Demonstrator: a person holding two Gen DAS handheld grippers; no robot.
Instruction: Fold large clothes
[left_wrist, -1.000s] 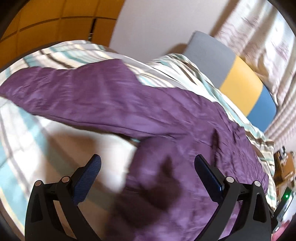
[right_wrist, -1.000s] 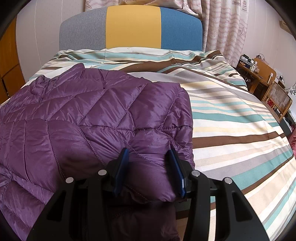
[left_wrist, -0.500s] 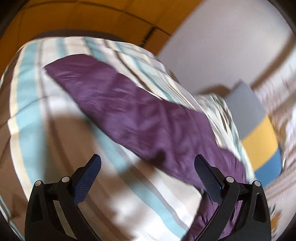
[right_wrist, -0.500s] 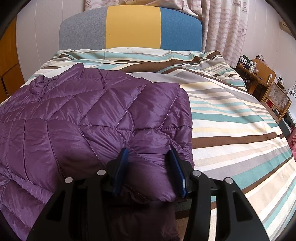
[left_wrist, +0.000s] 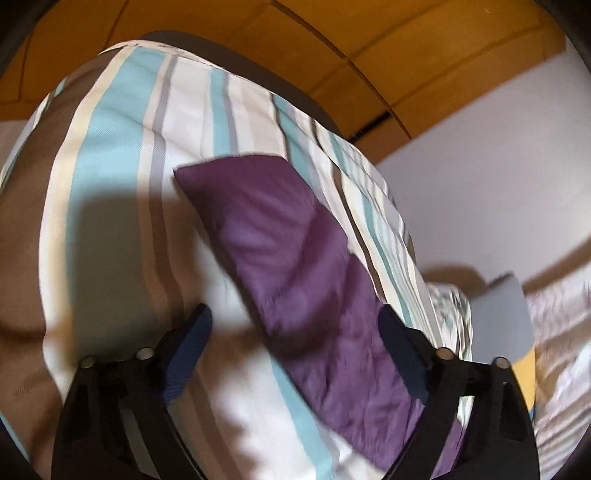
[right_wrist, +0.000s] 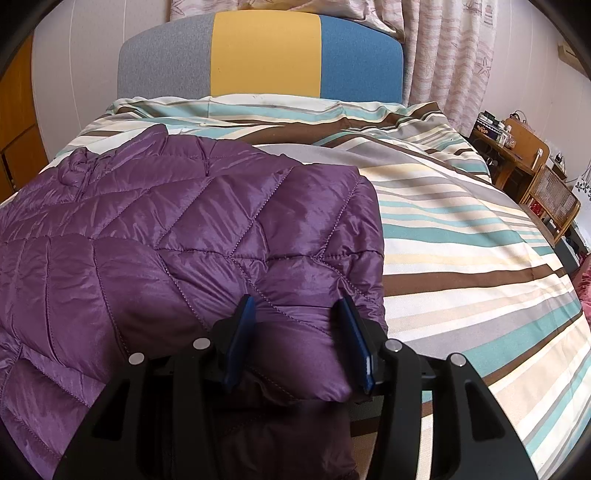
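Nearest us, our right gripper (right_wrist: 299, 332) points down at the bed, its blue fingers (right_wrist: 241, 334) about half apart and pressing either side of a puffed fold at the near edge of the purple quilted jacket (right_wrist: 184, 229). Our left gripper (left_wrist: 295, 347) tilts down, rolled to one side, jaws wide and closing; the jacket's sleeve (left_wrist: 295, 266) lies between them, untouched. The jacket spreads over the bed's left half on the striped duvet (right_wrist: 461, 258). Beyond stand the grey, yellow and blue headboard (right_wrist: 264, 53), curtains (right_wrist: 450, 59) and a wooden chair (right_wrist: 550, 192) at the right.
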